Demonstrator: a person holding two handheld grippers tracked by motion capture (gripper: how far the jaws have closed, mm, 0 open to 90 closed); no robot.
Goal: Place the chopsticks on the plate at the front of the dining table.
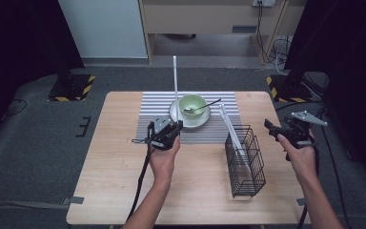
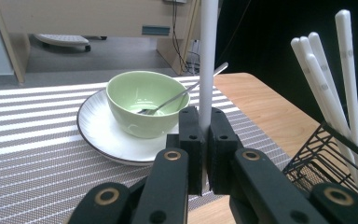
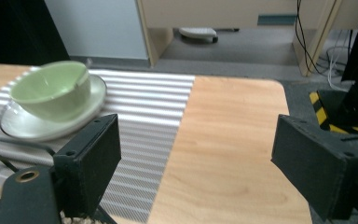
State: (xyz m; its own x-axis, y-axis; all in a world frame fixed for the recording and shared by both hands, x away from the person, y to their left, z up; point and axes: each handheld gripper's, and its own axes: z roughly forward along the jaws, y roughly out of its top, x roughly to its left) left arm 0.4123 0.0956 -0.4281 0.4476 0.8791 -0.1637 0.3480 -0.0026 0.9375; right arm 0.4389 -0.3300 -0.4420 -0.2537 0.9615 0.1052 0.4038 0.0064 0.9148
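My left gripper (image 1: 175, 125) is shut on a long white stick (image 1: 175, 81) and holds it upright just in front of the white plate (image 1: 175, 113). In the left gripper view the stick (image 2: 208, 56) rises from between the closed jaws of this gripper (image 2: 205, 116). A pale green bowl (image 1: 193, 103) stands on the plate with a metal spoon (image 1: 205, 107) in it. My right gripper (image 1: 272, 129) hovers at the table's right edge, beside the black wire basket (image 1: 246, 164). In the right gripper view its jaws (image 3: 196, 163) stand wide open over bare wood.
A striped grey placemat (image 1: 147, 112) lies under the plate. Several more white sticks (image 1: 232, 130) lean in the basket, also seen as sticks (image 2: 324, 79) at the right of the left gripper view. Dark stands with hazard stripes (image 1: 71, 88) flank the table.
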